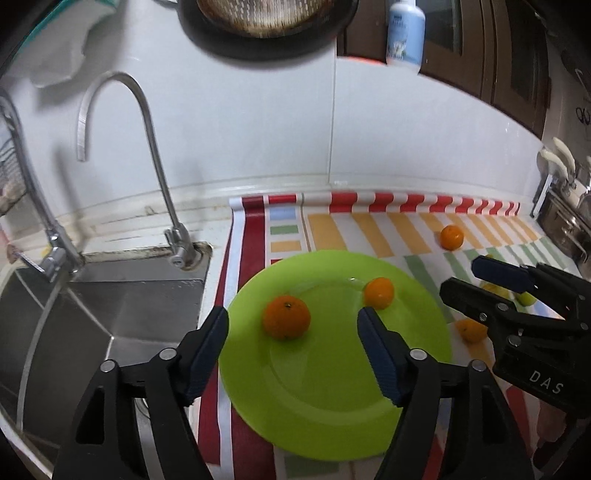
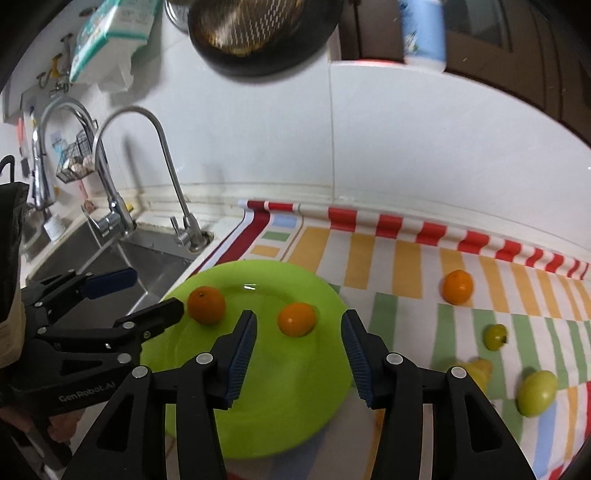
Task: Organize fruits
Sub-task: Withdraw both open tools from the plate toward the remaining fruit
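Note:
A lime green plate [image 1: 314, 406] [image 2: 258, 398] lies on a striped cloth and holds two oranges: a left one [image 1: 286, 316] [image 2: 206, 305] and a right one [image 1: 378, 292] [image 2: 296, 318]. My left gripper [image 1: 291, 354] [image 2: 147, 293] is open and empty, just before the left orange. My right gripper [image 2: 298, 354] [image 1: 467, 278] is open and empty, just before the right orange. A third orange [image 1: 451, 237] [image 2: 458, 287] lies on the cloth at the back right. A fourth orange [image 1: 470, 329] shows off the plate's right edge, partly hidden.
Two green fruits [image 2: 495, 336] [image 2: 536, 393] and a yellow one [image 2: 480, 371] lie on the cloth [image 2: 388, 266] at right. A steel sink [image 1: 110, 314] with taps [image 1: 147, 147] is at left. A dark pan [image 1: 266, 26] hangs above. A utensil rack [image 1: 565, 206] stands far right.

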`<state>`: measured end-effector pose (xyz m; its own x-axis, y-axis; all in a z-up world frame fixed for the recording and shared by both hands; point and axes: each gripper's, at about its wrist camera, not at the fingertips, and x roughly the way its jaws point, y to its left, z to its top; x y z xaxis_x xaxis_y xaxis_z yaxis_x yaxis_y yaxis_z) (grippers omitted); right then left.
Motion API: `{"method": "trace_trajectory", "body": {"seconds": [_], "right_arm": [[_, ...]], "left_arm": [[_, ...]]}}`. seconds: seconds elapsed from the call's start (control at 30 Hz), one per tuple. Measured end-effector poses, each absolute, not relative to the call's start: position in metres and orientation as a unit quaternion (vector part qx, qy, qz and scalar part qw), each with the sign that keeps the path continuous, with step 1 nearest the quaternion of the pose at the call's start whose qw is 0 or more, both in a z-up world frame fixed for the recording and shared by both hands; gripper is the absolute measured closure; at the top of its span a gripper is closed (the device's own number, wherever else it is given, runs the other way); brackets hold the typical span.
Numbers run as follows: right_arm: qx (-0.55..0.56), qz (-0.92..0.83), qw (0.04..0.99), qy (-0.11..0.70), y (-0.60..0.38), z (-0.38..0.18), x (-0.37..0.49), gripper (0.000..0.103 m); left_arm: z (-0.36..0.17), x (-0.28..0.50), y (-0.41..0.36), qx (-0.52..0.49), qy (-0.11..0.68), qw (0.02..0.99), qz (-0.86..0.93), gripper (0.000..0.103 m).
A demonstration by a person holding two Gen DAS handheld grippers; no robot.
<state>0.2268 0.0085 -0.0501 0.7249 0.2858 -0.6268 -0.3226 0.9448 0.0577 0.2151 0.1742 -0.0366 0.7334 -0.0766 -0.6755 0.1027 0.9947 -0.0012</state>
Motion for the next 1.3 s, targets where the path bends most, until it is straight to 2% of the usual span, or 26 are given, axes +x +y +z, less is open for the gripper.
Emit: {"method": "trace_trajectory", "body": {"seconds": [0.2, 0.33, 0.5, 0.6, 1.3], "right_arm": [[-0.024, 0.163, 0.935, 0.315, -0.009, -0.033, 0.199, 0.049], [-0.028, 0.156, 0.940, 0.301, -0.024, -0.024, 0.181, 0.045], [-0.024, 0.143, 0.947, 0.286, -0.048, -0.013, 0.162, 0.045], [-0.023, 0.133, 0.951, 0.280, -0.060, -0.010, 0.152, 0.039], [-0.026, 0.081, 0.962, 0.260, -0.151, -0.005, 0.108, 0.038]], "left_arm": [[-0.018, 0.188, 0.158, 0.017, 0.344, 0.938, -0.038, 0.023], [-0.007, 0.171, 0.143, 0.017, 0.324, 0.945, -0.038, 0.014], [0.003, 0.153, 0.125, 0.026, 0.306, 0.951, -0.044, 0.014], [0.007, 0.145, 0.114, 0.026, 0.302, 0.952, -0.045, 0.011], [0.008, 0.121, 0.031, 0.050, 0.284, 0.954, -0.077, 0.010]]}}
